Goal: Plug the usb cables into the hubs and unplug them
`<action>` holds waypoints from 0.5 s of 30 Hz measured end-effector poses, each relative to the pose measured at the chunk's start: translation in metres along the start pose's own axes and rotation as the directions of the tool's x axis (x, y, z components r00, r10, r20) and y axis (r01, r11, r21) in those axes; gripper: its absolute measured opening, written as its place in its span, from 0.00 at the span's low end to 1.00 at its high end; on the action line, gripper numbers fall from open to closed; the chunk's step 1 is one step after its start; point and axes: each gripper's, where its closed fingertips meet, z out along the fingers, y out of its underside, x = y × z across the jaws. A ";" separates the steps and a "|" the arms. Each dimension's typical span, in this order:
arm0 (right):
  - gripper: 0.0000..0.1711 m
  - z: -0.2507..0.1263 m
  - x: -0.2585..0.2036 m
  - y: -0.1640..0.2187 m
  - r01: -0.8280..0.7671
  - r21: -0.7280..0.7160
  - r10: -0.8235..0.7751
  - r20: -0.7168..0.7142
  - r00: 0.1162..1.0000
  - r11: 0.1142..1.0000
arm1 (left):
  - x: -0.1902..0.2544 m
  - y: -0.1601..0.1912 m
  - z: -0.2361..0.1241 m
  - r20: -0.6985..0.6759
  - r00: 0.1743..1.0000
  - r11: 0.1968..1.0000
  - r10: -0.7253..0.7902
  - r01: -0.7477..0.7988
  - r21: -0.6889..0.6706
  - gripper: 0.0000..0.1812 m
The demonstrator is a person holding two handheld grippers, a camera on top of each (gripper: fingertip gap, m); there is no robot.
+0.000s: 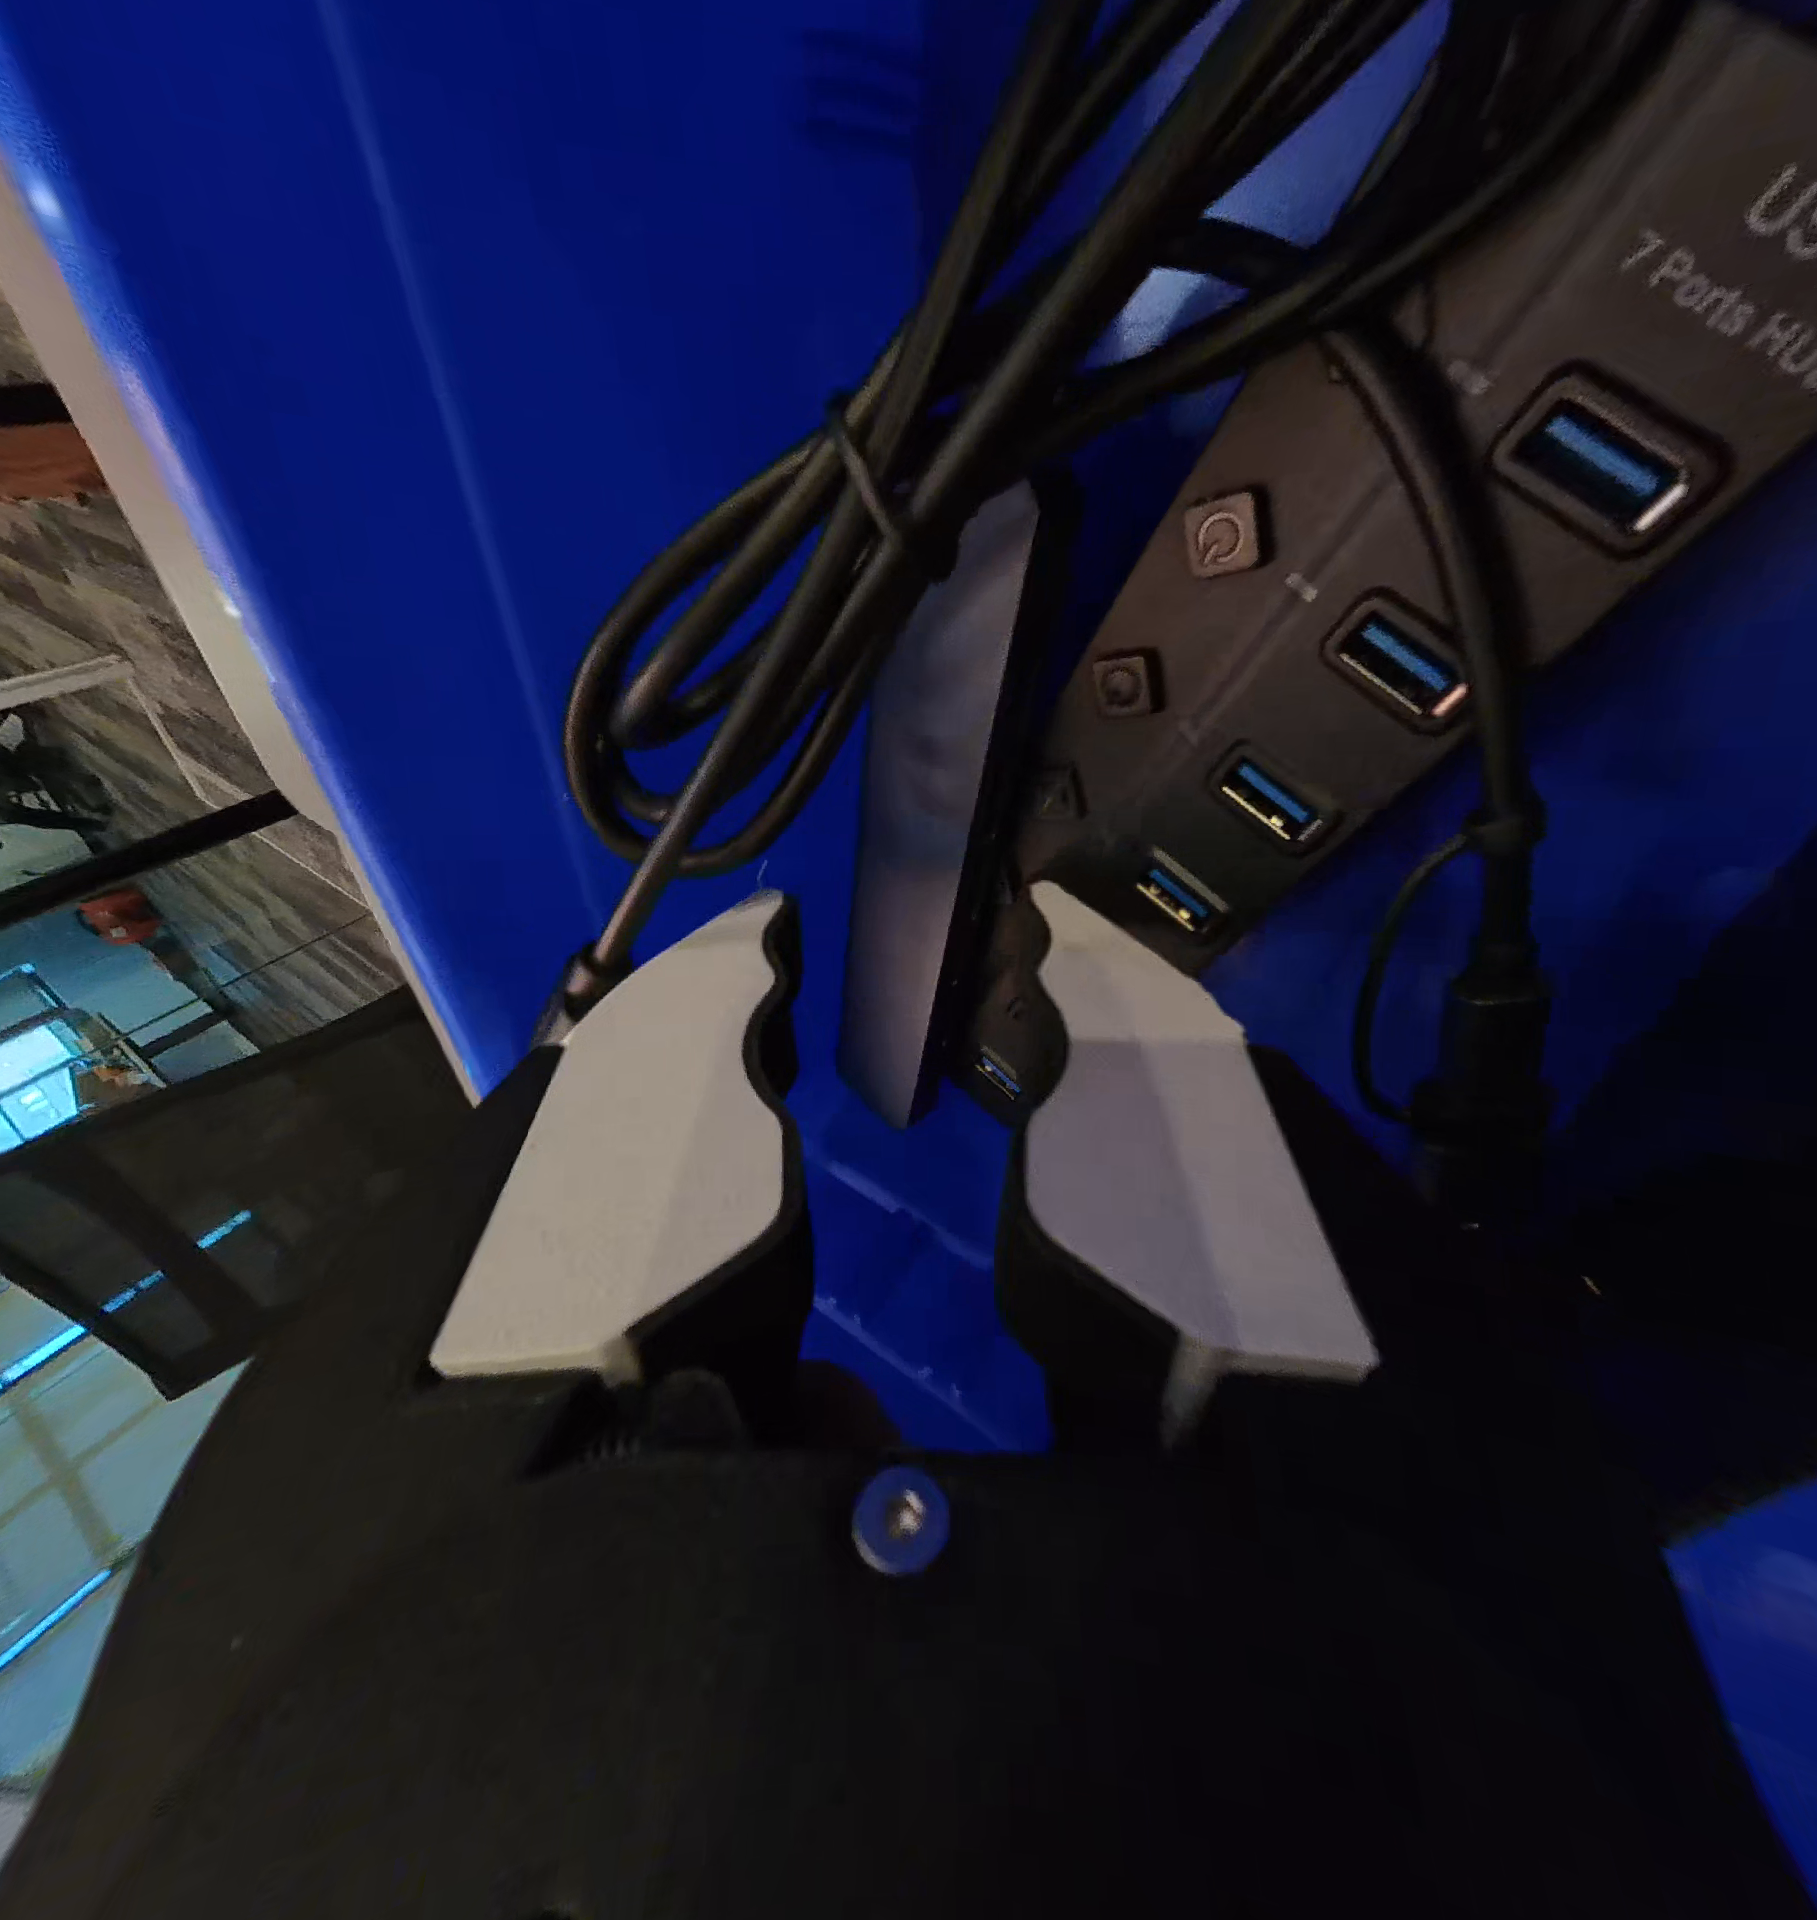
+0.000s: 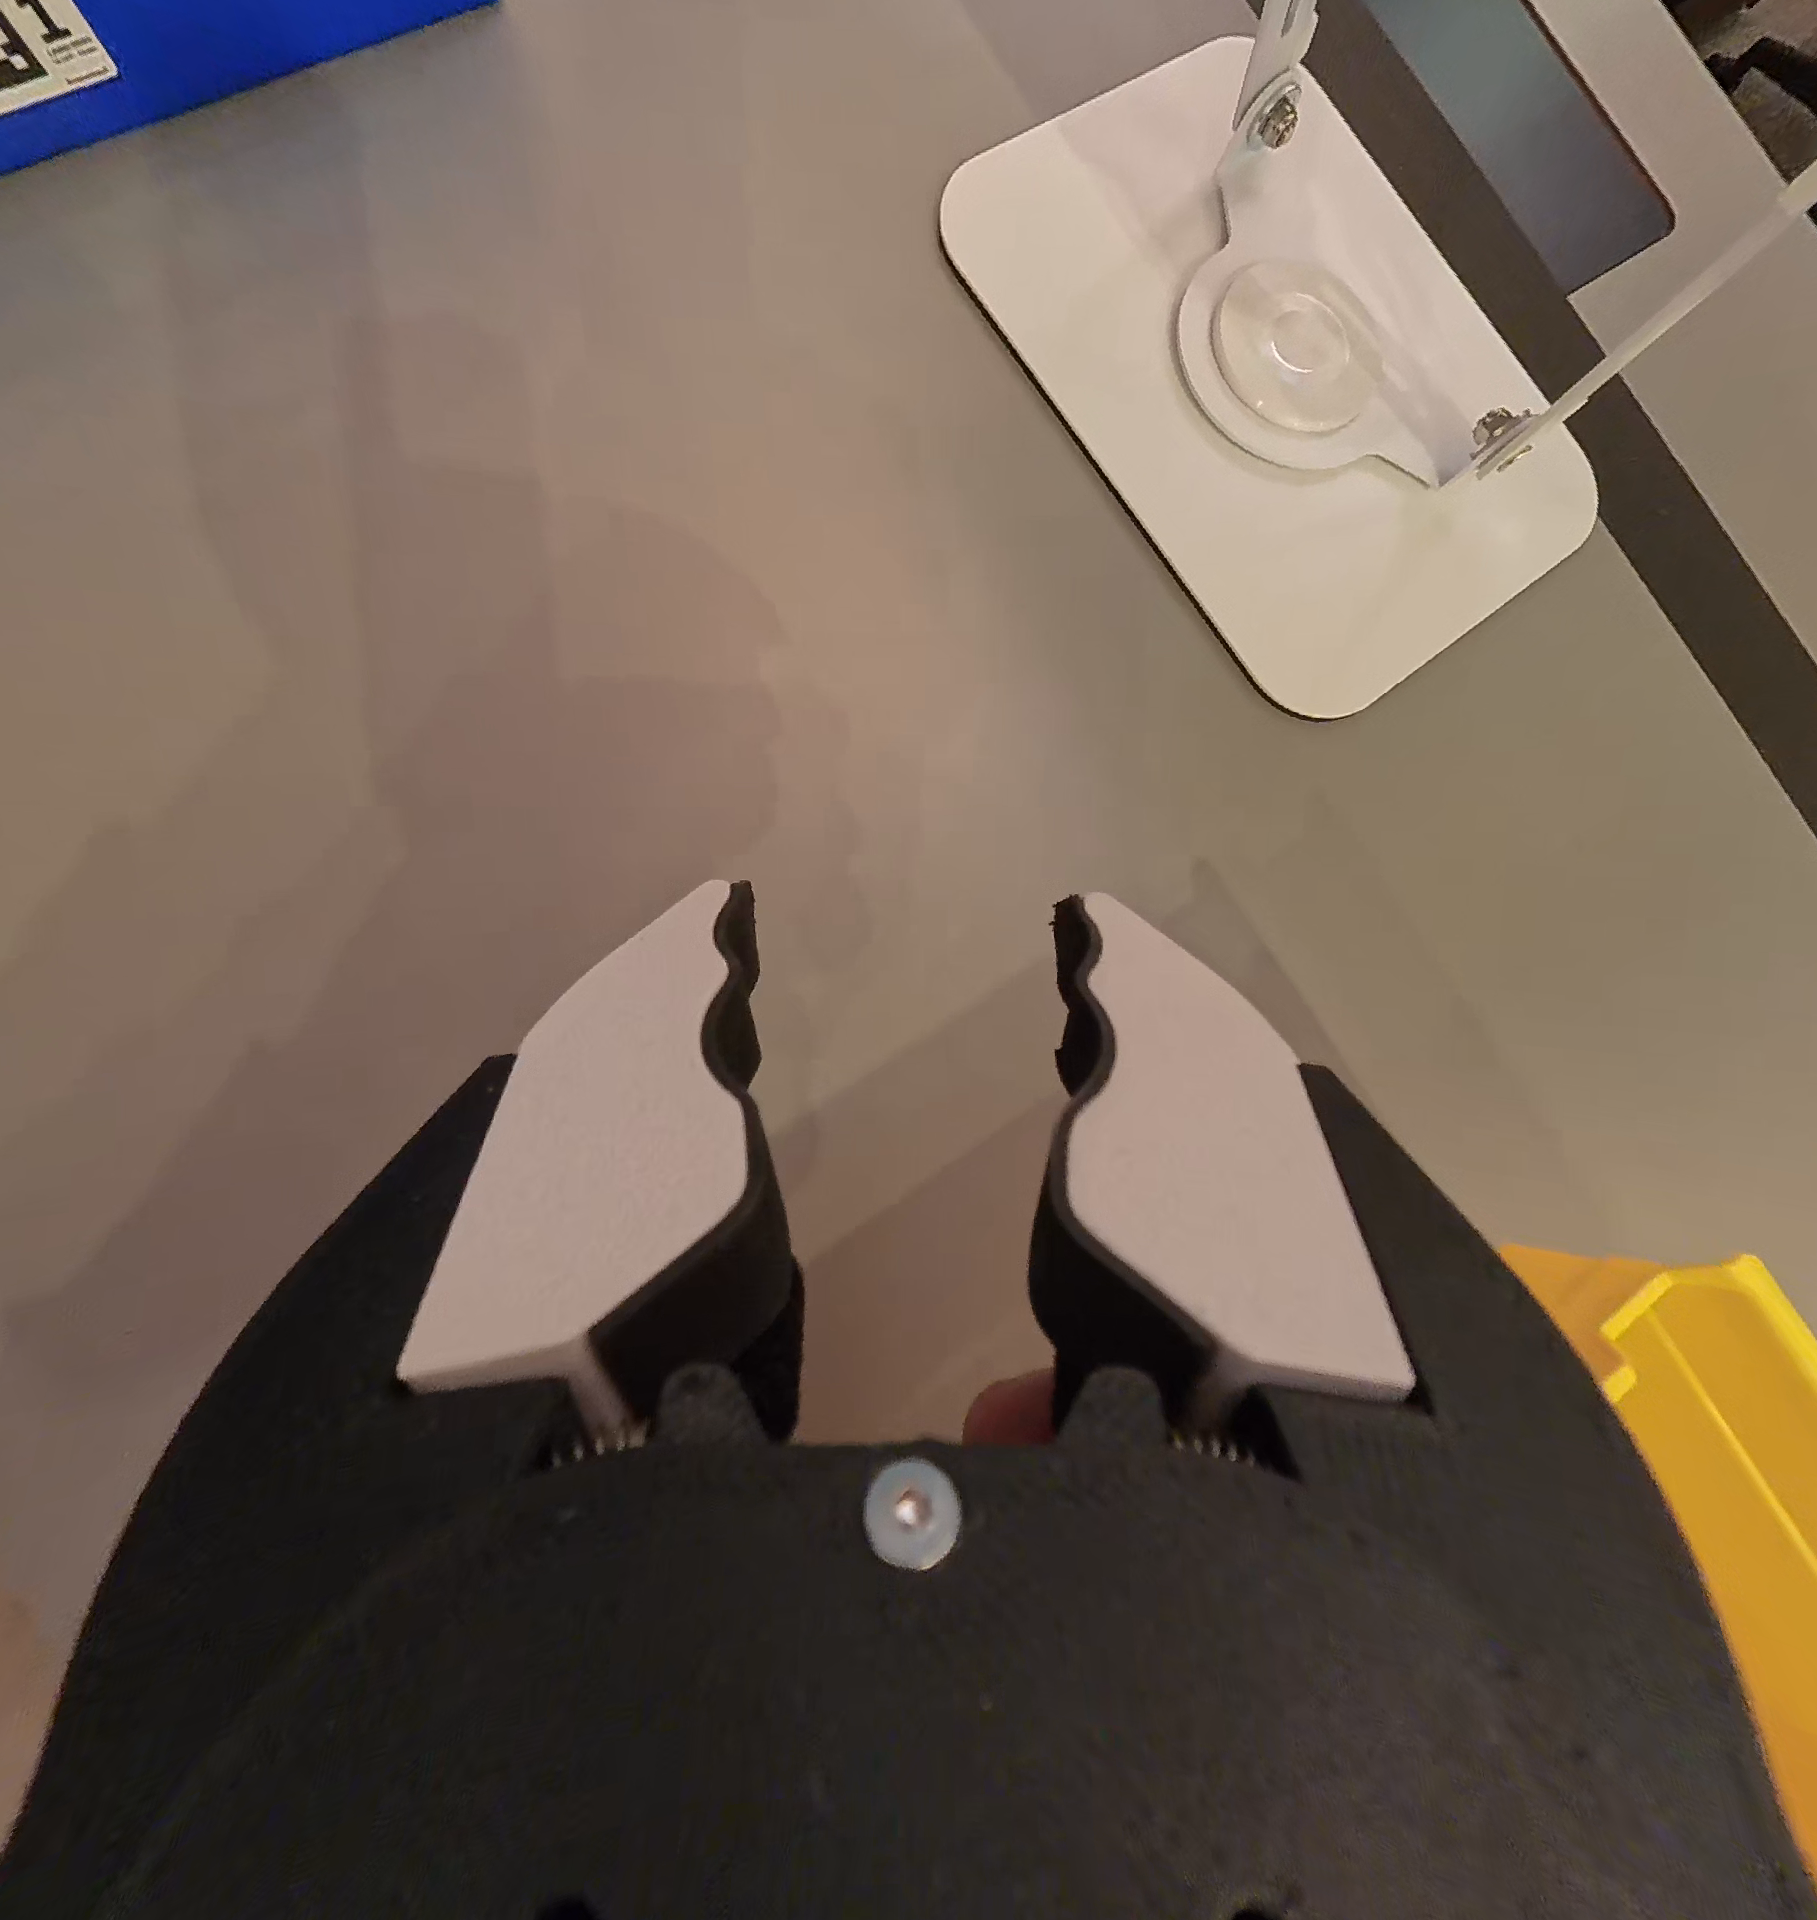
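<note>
Blue plastic fills most of the left wrist view: the inside of a blue bin, with floor and a dark mesh chair showing past its rim at the far left. Inside it, a tied bundle of black cables hangs at centre, a slim grey hub stands on edge just right of it, and a black hub with blue ports lies at upper right. The left gripper has its tongs apart around the grey hub's lower end, not clamped. Grey tabletop fills the right wrist view, with a blue bin corner at upper left, the right gripper parted and empty at centre, a white stand base at upper right and a yellow bin at the lower right edge.
</note>
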 end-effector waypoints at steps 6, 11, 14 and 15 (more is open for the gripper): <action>0.33 0.003 -0.001 0.001 0.000 -0.006 0.000 0.006 1.000 1.000 | 0.006 -0.002 0.005 -0.053 0.998 0.997 0.044 -0.047 -0.061 0.12; 0.32 0.000 -0.001 -0.001 0.004 0.001 -0.004 0.002 1.000 1.000 | 0.000 -0.002 0.008 0.003 0.999 0.997 0.046 -0.046 -0.065 0.06; 0.32 -0.003 0.002 -0.001 -0.003 0.009 0.004 -0.002 1.000 1.000 | -0.002 -0.002 0.007 0.022 1.000 0.998 0.011 -0.010 -0.055 0.03; 0.32 -0.003 0.002 -0.001 -0.005 0.010 0.005 -0.002 1.000 1.000 | -0.002 -0.002 0.007 0.028 1.000 0.999 0.012 -0.010 -0.053 0.03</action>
